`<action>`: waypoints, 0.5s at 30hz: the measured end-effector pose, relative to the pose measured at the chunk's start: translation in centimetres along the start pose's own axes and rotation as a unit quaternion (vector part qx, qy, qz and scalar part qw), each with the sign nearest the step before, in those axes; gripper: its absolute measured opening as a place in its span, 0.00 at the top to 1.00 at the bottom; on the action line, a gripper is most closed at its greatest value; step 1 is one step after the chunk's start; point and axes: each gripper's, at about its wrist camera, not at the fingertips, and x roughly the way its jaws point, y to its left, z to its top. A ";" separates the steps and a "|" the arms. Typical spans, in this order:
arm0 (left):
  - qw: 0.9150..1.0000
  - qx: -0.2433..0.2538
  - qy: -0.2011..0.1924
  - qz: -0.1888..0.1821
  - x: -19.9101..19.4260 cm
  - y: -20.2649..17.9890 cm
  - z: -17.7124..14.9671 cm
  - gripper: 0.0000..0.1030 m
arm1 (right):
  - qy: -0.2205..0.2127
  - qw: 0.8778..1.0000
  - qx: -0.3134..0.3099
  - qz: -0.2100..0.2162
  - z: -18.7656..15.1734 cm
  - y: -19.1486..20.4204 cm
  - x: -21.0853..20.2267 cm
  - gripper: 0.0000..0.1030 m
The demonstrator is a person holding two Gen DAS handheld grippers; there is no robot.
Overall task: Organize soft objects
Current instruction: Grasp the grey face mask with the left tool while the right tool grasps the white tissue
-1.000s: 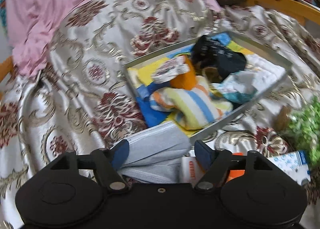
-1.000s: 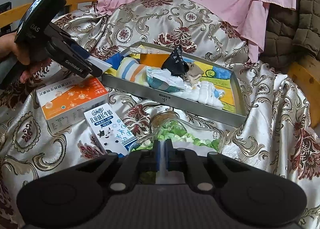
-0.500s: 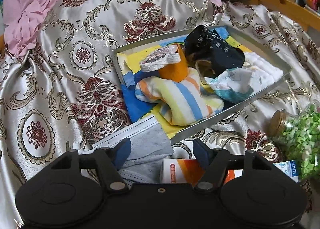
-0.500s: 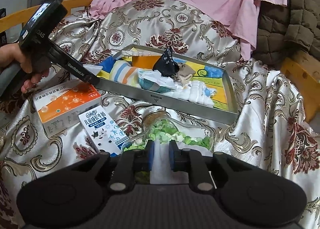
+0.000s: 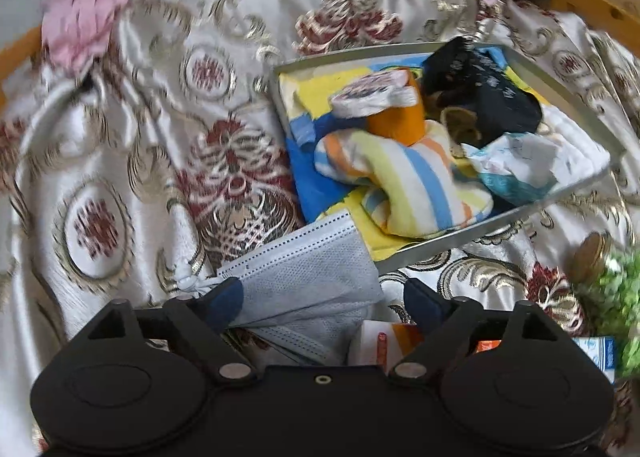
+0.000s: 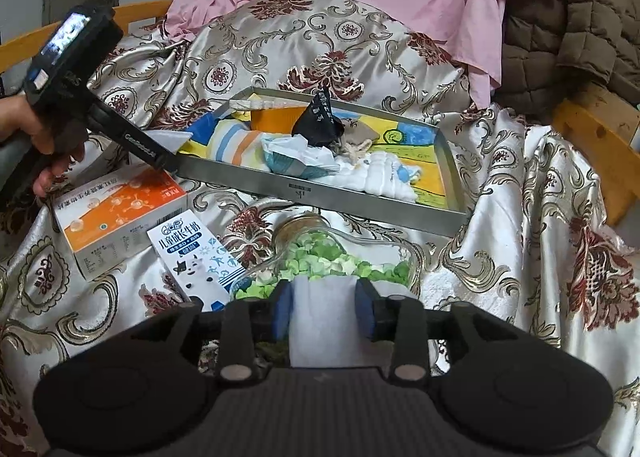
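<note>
Left wrist view: left tongs (image 5: 322,299) opening, released, over the face mask (image 5: 308,277), its far corner lapping the tray (image 5: 472,233).

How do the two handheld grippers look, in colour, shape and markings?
Both grippers, left gripper and right gripper, have matte black bodies with two rounded lobes, silver pivot pins and blue pads on black fingers. Seen from the right wrist, the left one carries a small screen and white lettering along its long black arm.

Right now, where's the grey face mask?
Left wrist view: face mask lies between the opening left gripper fingers, draped over the tray near corner, beside the orange box.
</note>
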 end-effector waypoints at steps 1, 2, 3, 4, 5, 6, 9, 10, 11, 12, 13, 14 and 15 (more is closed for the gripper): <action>1.000 -0.007 0.002 -0.004 0.3 0.2 -0.1 0.13 | -0.001 1.000 0.004 0.004 0.0 -0.1 0.0 0.54; 1.000 -0.012 0.003 -0.009 0.4 0.3 -0.2 0.15 | -0.002 1.000 0.007 0.007 0.0 -0.1 0.0 0.50; 1.000 -0.012 0.002 -0.013 0.4 0.2 -0.3 0.17 | -0.001 1.000 0.006 0.009 0.1 0.0 0.1 0.48; 1.000 -0.008 0.001 -0.019 0.3 0.1 -0.4 0.21 | 0.000 1.000 0.004 0.009 0.1 0.1 0.1 0.47; 1.000 -0.004 0.000 -0.023 0.2 -0.1 -0.5 0.25 | 0.001 1.000 -0.001 0.007 0.0 0.3 0.1 0.47; 1.000 -0.002 -0.001 -0.025 0.1 -0.3 -0.5 0.27 | 0.002 1.000 -0.008 0.004 0.0 0.4 0.1 0.47; 0.999 -0.004 -0.004 -0.037 -0.2 -0.9 -0.8 0.37 | 0.003 1.000 -0.026 -0.017 -0.1 0.8 -0.1 0.46; 0.999 -0.002 -0.004 -0.043 -0.3 -1.2 -1.0 0.41 | 0.005 0.999 -0.028 -0.022 -0.2 0.7 -0.1 0.46; 0.999 0.002 -0.004 -0.053 -0.5 -1.5 -1.1 0.43 | 0.007 0.999 -0.026 -0.023 -0.3 0.6 -0.2 0.45; 0.998 0.006 -0.004 -0.062 -0.6 -1.9 -1.2 0.43 | 0.011 1.000 -0.019 -0.018 -0.3 0.4 -0.3 0.46; 0.997 0.012 -0.003 -0.070 -0.8 -2.4 -1.3 0.44 | 0.013 1.000 -0.016 -0.014 -0.4 0.2 -0.3 0.46; 0.997 0.017 -0.003 -0.077 -0.9 -2.9 -1.4 0.45 | 0.014 1.000 -0.015 -0.013 -0.5 0.2 -0.4 0.46; 0.997 0.024 -0.005 -0.073 -1.0 -3.3 -1.5 0.45 | 0.015 1.000 -0.017 -0.014 -0.6 0.2 -0.4 0.46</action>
